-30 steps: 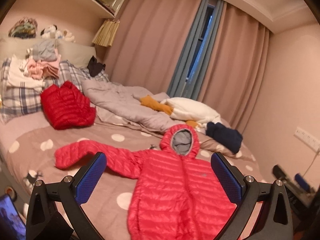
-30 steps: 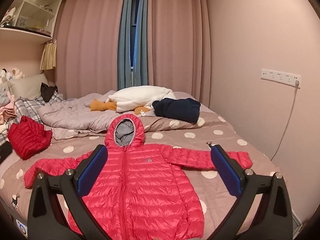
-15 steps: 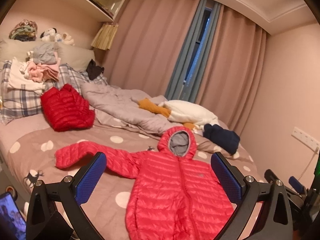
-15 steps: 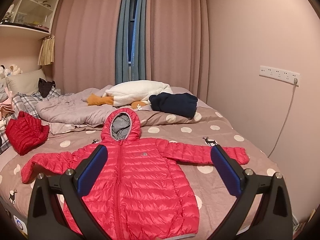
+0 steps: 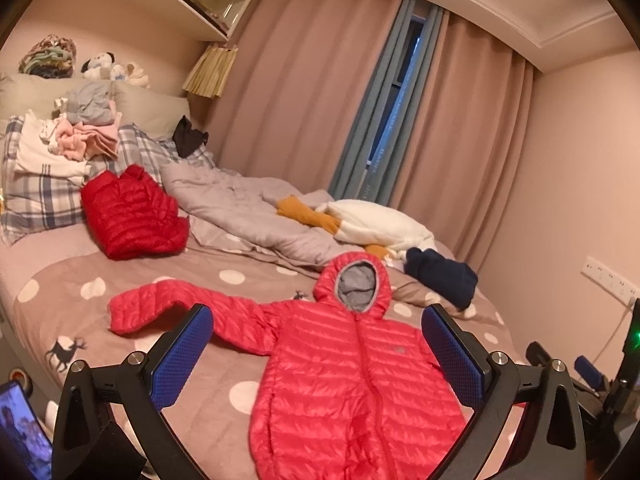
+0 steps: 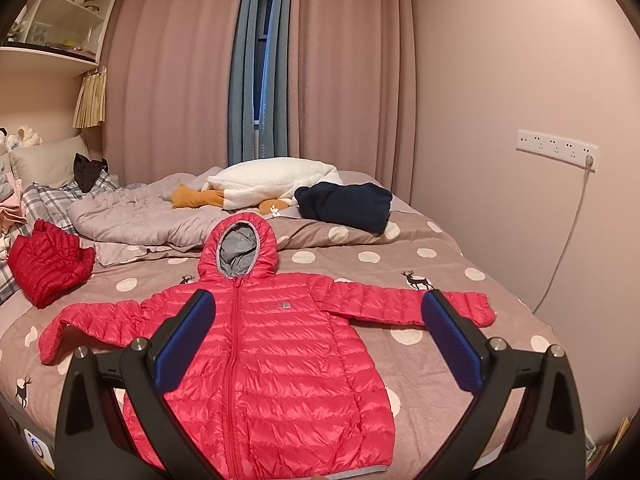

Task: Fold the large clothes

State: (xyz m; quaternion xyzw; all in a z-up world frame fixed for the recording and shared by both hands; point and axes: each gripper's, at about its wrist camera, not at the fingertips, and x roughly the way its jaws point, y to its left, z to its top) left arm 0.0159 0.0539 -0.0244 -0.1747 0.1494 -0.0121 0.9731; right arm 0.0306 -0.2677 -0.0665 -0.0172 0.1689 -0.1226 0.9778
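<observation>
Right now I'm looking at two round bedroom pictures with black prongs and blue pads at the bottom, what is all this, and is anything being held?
Those prongs are two hand-held grippers; a person carries one in each hand, and each has a wide-angle camera looking out along its fingers. One picture comes from the left gripper, the other from the right gripper. Both stand open and hold nothing.

On the polka-dot brown bedspread lies a hooded pink-red quilted puffer jacket, spread flat, zipped, sleeves out to the sides. Further back sit a bundled darker red puffer jacket, a rumpled grey duvet, a white and orange plush toy and a folded navy garment. No folding has started on the spread jacket.
</observation>
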